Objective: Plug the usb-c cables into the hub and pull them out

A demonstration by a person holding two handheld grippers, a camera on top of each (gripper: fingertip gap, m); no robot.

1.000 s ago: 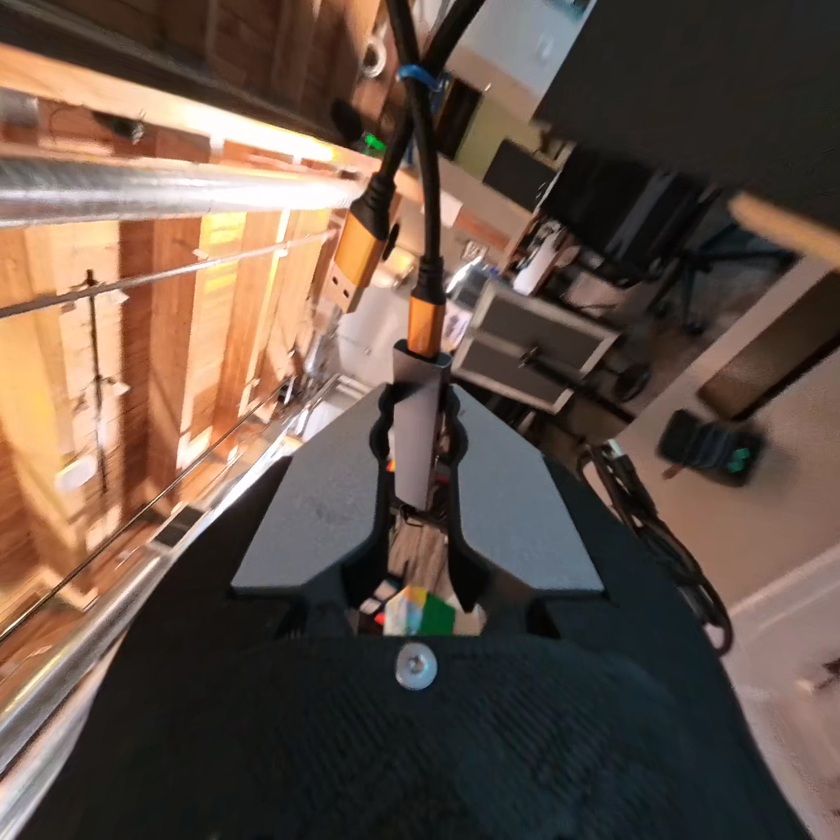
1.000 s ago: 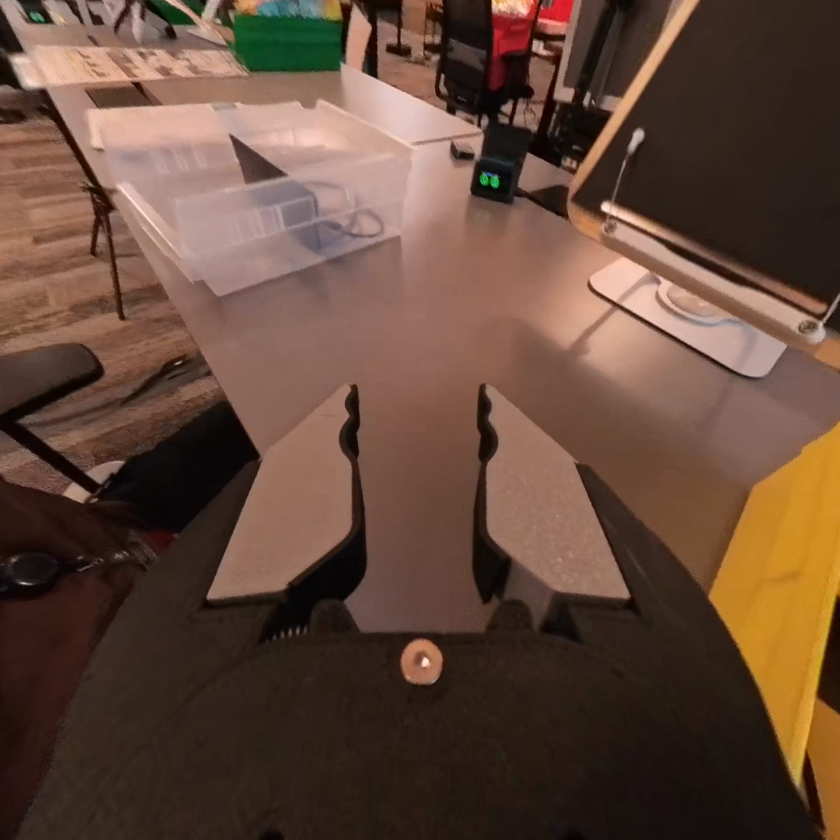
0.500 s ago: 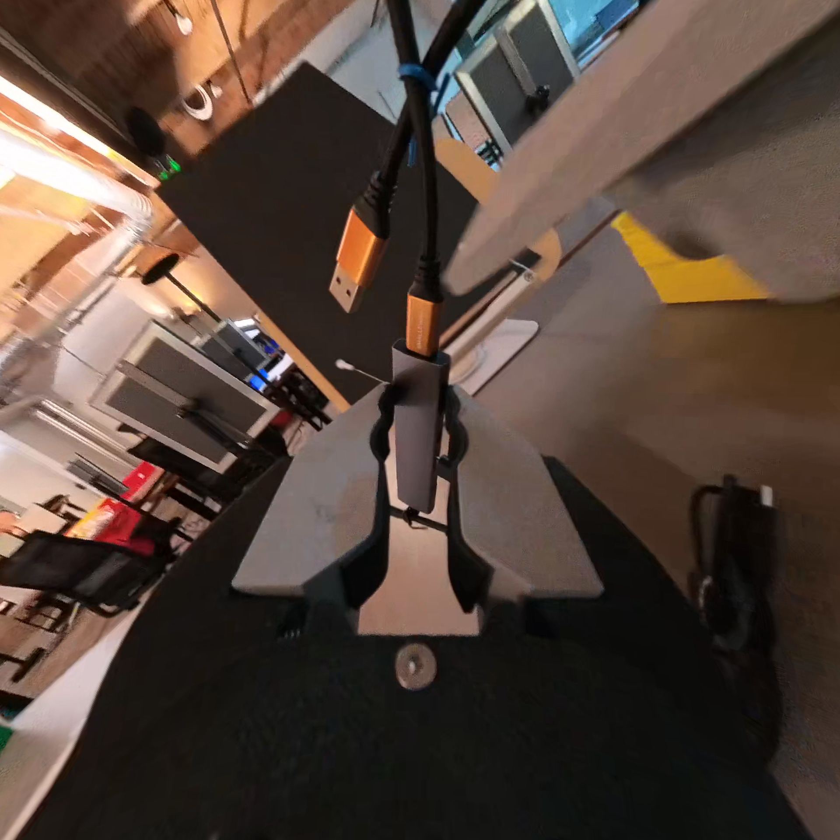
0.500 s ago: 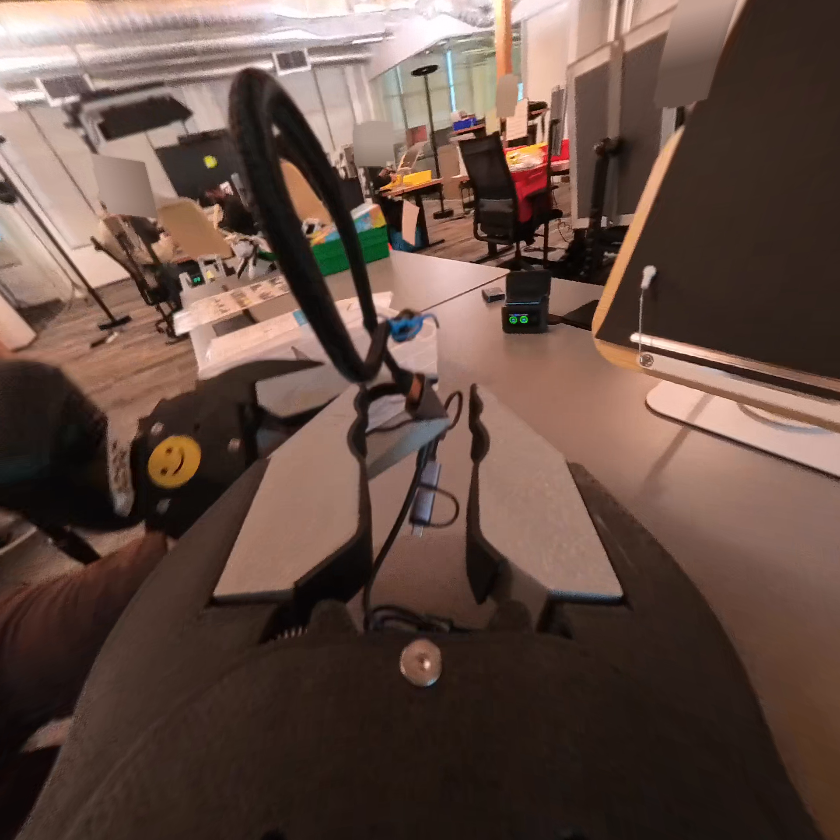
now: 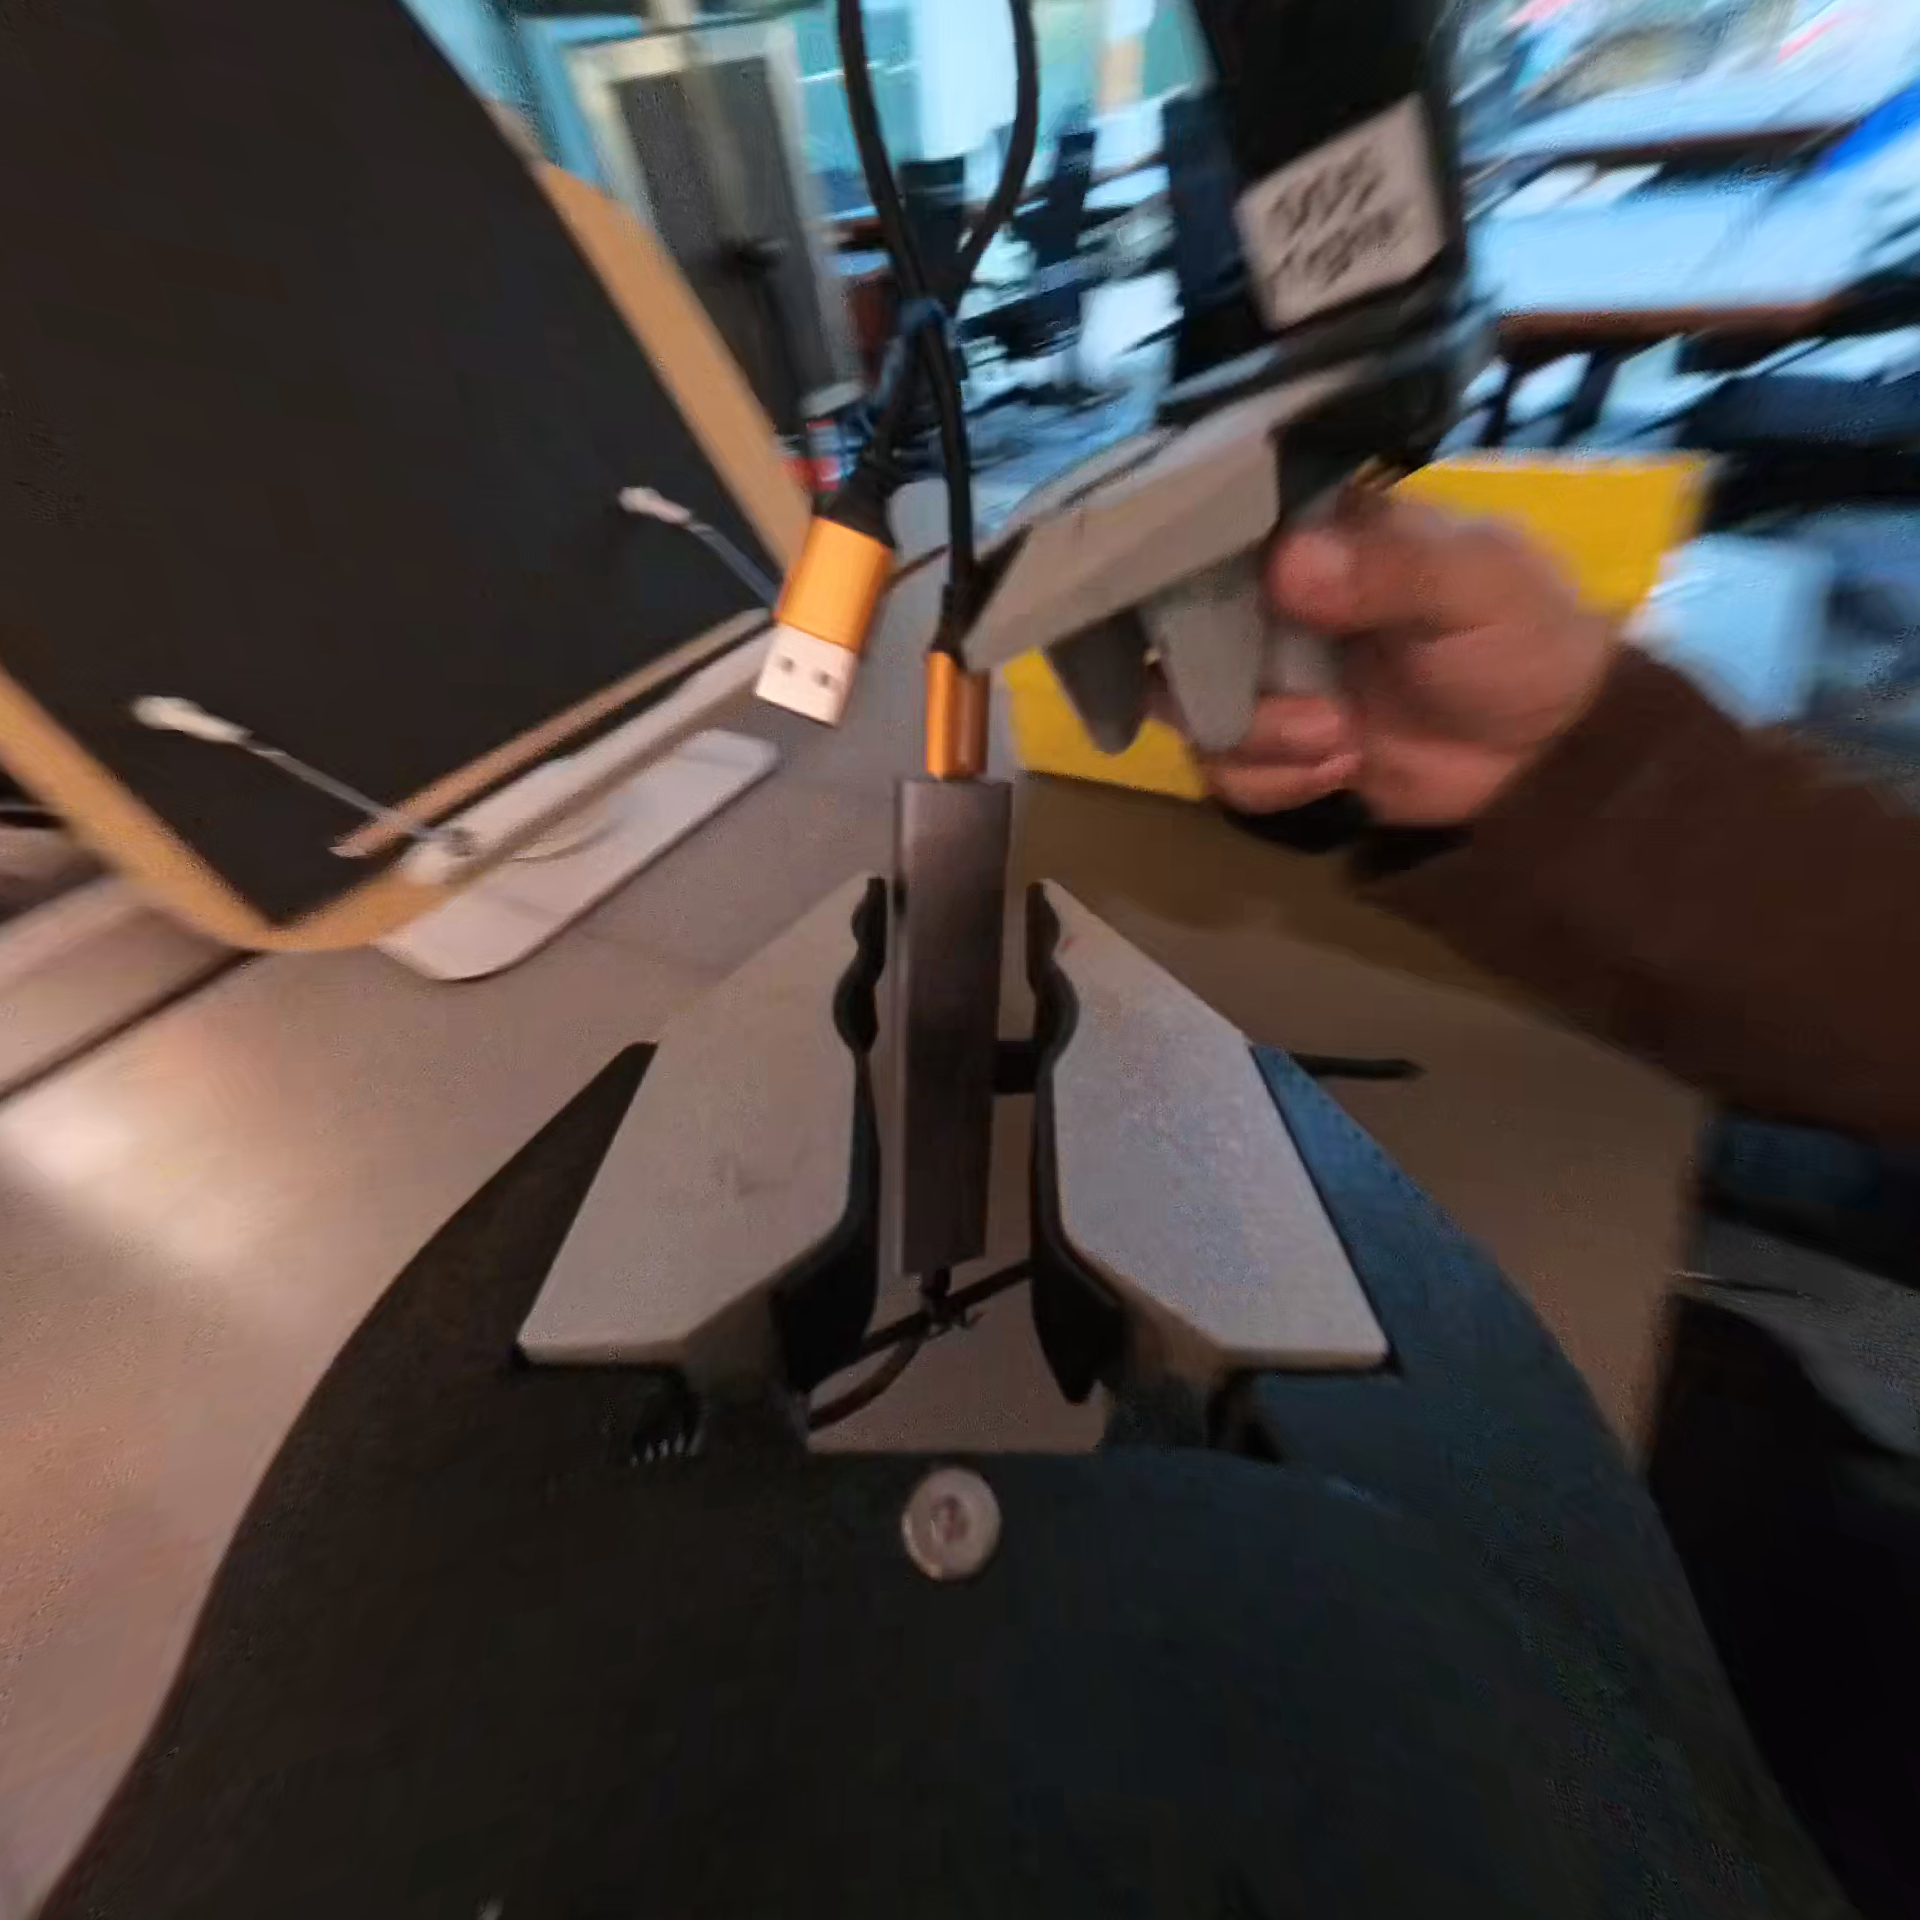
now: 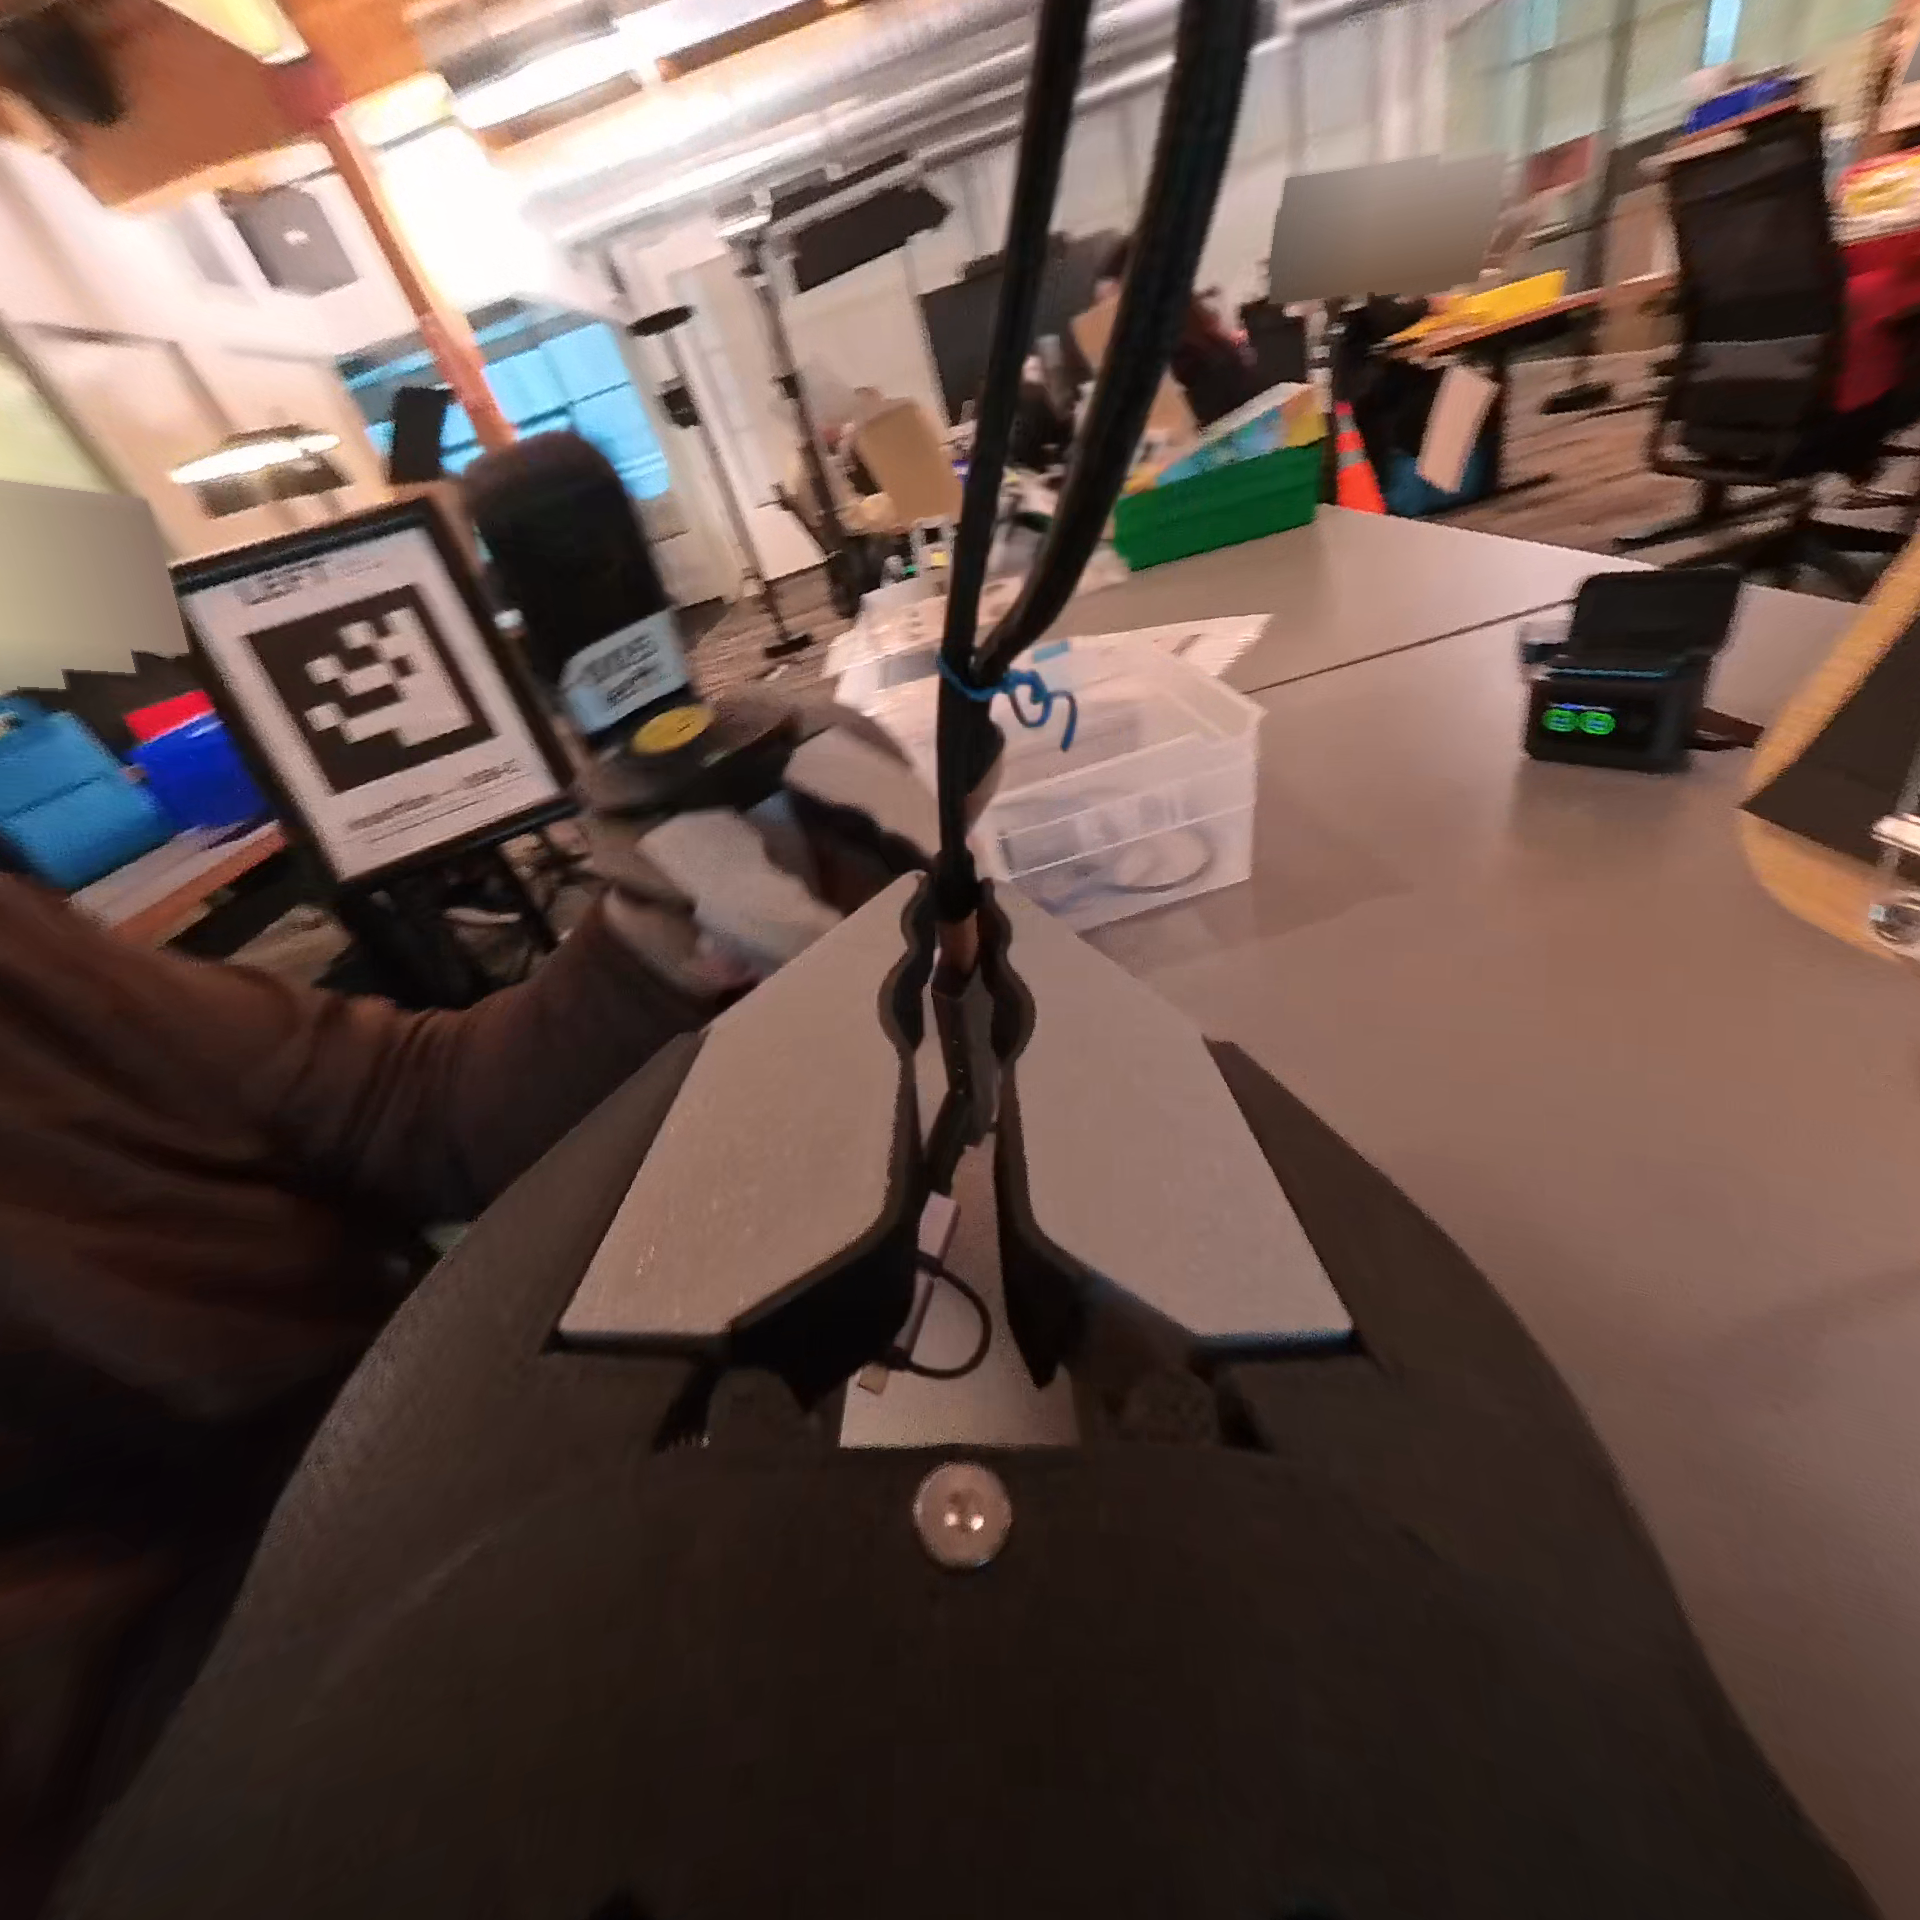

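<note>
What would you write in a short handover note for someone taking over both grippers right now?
Left gripper: shut on the grey hub, held off the table.
Right gripper: shut on the orange USB-C plug where it enters the hub's end.
The cable's other orange plug hangs free beside it; a blue tie bundles the black cable.
Done: plug seated in the hub.
Left: pull it out with the right gripper, keeping the hub clamped.
</note>
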